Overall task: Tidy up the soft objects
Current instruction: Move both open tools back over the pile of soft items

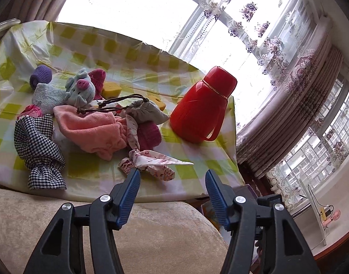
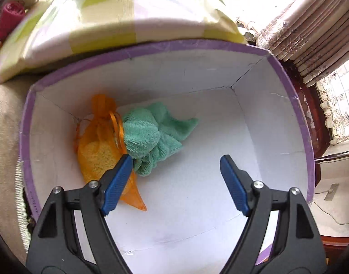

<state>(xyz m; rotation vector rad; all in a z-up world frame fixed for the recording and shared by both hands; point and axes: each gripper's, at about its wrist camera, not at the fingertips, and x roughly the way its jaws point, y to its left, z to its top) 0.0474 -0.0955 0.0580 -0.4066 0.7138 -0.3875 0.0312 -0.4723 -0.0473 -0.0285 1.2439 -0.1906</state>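
Right gripper [image 2: 174,159] tips steeply down into the purple-rimmed box [image 2: 306,118], jaws wide and empty, bare floor to its right. Green towel [image 2: 149,134] and orange pouch [image 2: 99,150] lie lengthwise along the left wall. Left gripper [image 1: 172,173], jaws apart, empty, faces the patterned scarf [image 1: 151,159] at the table [image 1: 87,166] edge.

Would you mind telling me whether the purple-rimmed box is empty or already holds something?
Not empty: the purple-rimmed box holds an orange mesh pouch and a green towel touching near its left wall; its remaining white floor is bare.
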